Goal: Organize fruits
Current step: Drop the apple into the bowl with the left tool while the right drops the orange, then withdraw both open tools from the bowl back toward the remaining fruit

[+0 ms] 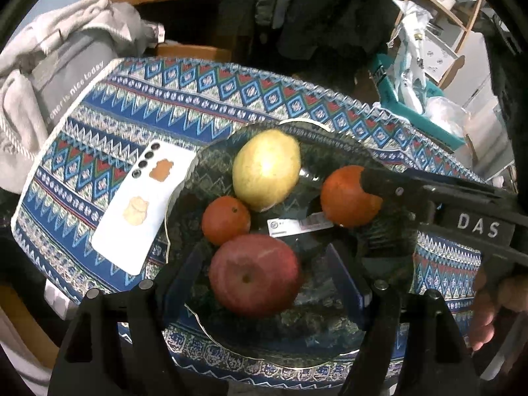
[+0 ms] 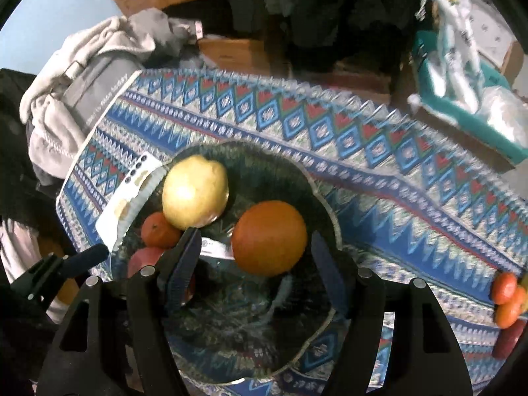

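White phone (image 1: 145, 204) lies flat on the patterned cloth (image 1: 198, 105), just left of the glass plate (image 1: 330, 346), long axis running from near-left to far-right, camera end farthest from the lens.

On the plate, left to right in the left wrist view: small tangerine (image 1: 226, 220), stem dimple facing up; red apple (image 1: 254, 275) nearest the camera, stem pit up and tipped slightly toward the lens; yellow pear (image 1: 266, 169) at the far side, long axis running near-to-far with the narrower end pointing away; orange (image 1: 348, 196) on the right. Pear touches the tangerine; orange sits apart from both. A white label (image 1: 298, 224) lies on the plate floor between tangerine and orange.

Left gripper (image 1: 264, 274) hangs over the plate, jaws apart, apple between the fingers in view (contact with the pads can't be told).

Right gripper (image 2: 255, 257) has jaws spread either side of the orange (image 2: 269, 237), pads clear of it, not gripping. A hand (image 1: 495, 310) holds its handle.

More fruit (image 2: 508, 300) (small orange ones, something red below) sits on the cloth at the far right edge, well apart from the plate.
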A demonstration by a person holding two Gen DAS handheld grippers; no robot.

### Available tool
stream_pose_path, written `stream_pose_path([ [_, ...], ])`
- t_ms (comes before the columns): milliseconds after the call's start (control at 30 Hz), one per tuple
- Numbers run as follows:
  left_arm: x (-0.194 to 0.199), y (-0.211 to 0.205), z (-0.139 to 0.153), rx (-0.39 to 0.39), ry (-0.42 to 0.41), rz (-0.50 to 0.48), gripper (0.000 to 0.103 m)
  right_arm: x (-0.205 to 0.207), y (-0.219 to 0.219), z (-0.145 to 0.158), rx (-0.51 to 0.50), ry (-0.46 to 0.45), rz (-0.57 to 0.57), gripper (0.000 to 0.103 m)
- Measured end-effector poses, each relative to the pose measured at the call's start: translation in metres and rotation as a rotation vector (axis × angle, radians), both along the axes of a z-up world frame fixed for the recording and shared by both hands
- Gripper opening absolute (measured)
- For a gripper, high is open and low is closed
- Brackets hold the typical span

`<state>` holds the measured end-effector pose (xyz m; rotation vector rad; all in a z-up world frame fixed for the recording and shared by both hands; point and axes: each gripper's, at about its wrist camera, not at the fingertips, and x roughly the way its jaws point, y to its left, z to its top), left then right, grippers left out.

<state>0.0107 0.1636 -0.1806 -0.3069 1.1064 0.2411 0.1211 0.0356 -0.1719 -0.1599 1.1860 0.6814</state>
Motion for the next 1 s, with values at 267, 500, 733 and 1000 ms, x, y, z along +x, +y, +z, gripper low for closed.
stream_pose_path([
  [267,0.001,-0.017,0.028,0.032,-0.066,-0.045,0.079,-0.007,-0.023,0.054,0.000,-0.133,-0.060,0.078],
  [500,-0.001,-0.032,0.050,0.046,-0.115,-0.080,0.079,-0.016,-0.054,0.095,0.003,-0.235,-0.105,0.080],
  [733,-0.003,-0.057,0.076,0.077,-0.172,-0.137,0.080,-0.032,-0.082,0.127,0.000,-0.335,-0.119,0.082],
  [1000,-0.007,-0.084,0.111,0.115,-0.239,-0.191,0.082,-0.053,-0.114,0.153,0.006,-0.426,-0.125,0.084],
])
